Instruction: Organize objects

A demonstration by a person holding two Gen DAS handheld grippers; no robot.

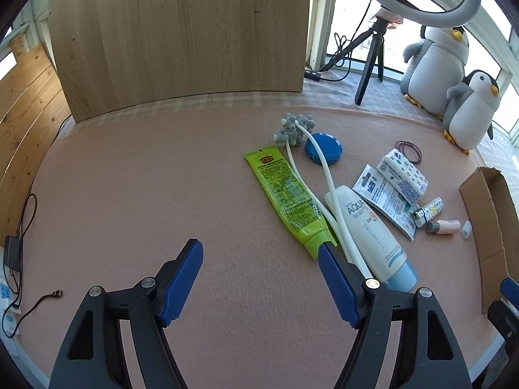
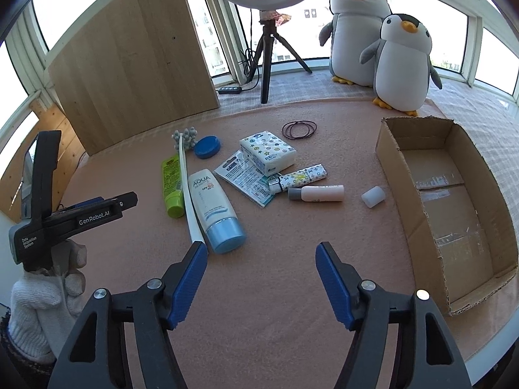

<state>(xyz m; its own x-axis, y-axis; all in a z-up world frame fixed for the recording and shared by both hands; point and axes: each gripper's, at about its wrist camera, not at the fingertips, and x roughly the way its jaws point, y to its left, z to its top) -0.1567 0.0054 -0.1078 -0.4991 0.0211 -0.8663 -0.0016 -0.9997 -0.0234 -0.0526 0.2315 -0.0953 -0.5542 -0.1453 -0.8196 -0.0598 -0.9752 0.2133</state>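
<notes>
**Q.** How do I do the present step well, and where do the things lie?

**A.** Both tools are empty. My right gripper [image 2: 261, 280] has its jaws spread wide above bare mat; my left gripper [image 1: 259, 278] is likewise apart, its right pad just beside the green tube's cap. The open brown cardboard box [image 2: 454, 201] lies empty on the pink felt mat [image 2: 275, 291], to the right of the clutter. I judge sorting has not begun. I would take the biggest item first and seat it against the box's far wall, closing across a tube's width, not its length.

**Q.** Count, largest first?

**A.** One box. One white long-handled massager with grey knobs [image 2: 186, 175]. One white sunscreen tube with pale-blue cap [image 2: 212, 204]. One lime-green tube [image 2: 172, 181]. One patterned tissue pack [image 2: 267, 152]. One printed foil sachet [image 2: 245, 178]. One pink bottle with grey cap [image 2: 319, 193]. One patterned lighter-like stick [image 2: 300, 176]. One blue round lid [image 2: 207, 147]. Dark hair ties [image 2: 299, 129], several, number unclear. One small white cap [image 2: 373, 196].
</notes>
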